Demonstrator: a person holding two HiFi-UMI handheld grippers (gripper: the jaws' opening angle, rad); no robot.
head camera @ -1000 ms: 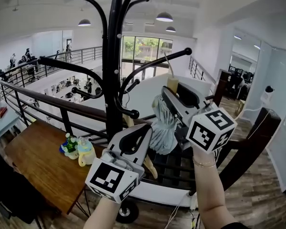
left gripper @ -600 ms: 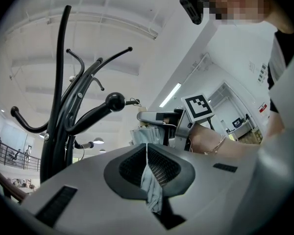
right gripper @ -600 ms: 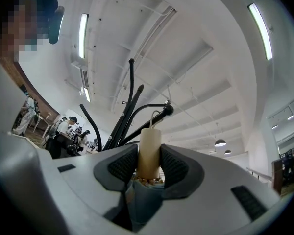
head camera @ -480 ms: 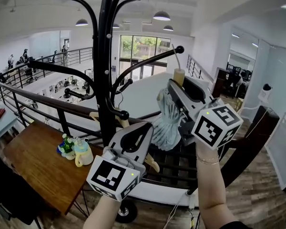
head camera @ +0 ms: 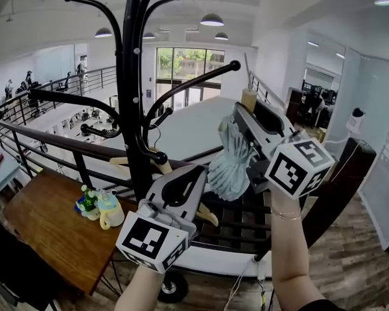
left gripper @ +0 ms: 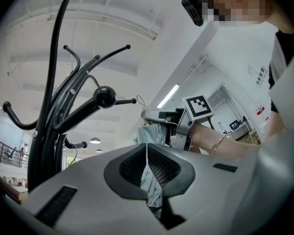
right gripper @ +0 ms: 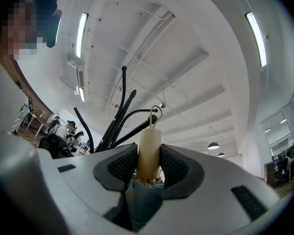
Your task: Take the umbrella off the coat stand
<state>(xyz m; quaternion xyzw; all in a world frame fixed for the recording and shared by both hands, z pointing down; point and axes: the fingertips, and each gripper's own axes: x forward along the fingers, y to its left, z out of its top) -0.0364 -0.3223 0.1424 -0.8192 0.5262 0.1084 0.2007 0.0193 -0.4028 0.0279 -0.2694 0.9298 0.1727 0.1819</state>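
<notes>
The black coat stand point(head camera: 133, 102) rises at the left of the head view. A folded pale blue umbrella point(head camera: 231, 164) with a cream handle point(head camera: 248, 100) hangs in the air to the right of it, beside the knobbed hook arm point(head camera: 234, 65). My right gripper point(head camera: 241, 114) is shut on the handle point(right gripper: 149, 153); the handle's wire loop point(right gripper: 154, 112) sticks up free of the stand point(right gripper: 118, 124). Lower down, my left gripper point(head camera: 196, 175) is shut on a fold of the umbrella's fabric point(left gripper: 150, 182). The right gripper point(left gripper: 159, 116) also shows in the left gripper view.
A wooden hanger point(head camera: 161, 167) hangs on the stand. Below left is a wooden table point(head camera: 48, 229) with a small flower pot and cup point(head camera: 98, 206). A black railing point(head camera: 48, 141) runs behind it, and a dark slanted rail point(head camera: 340, 186) stands at the right.
Both grippers have carried the umbrella to the right and a little up, away from the stand's trunk. The handle has gone from under the knobbed hook arm to the right of its tip.
</notes>
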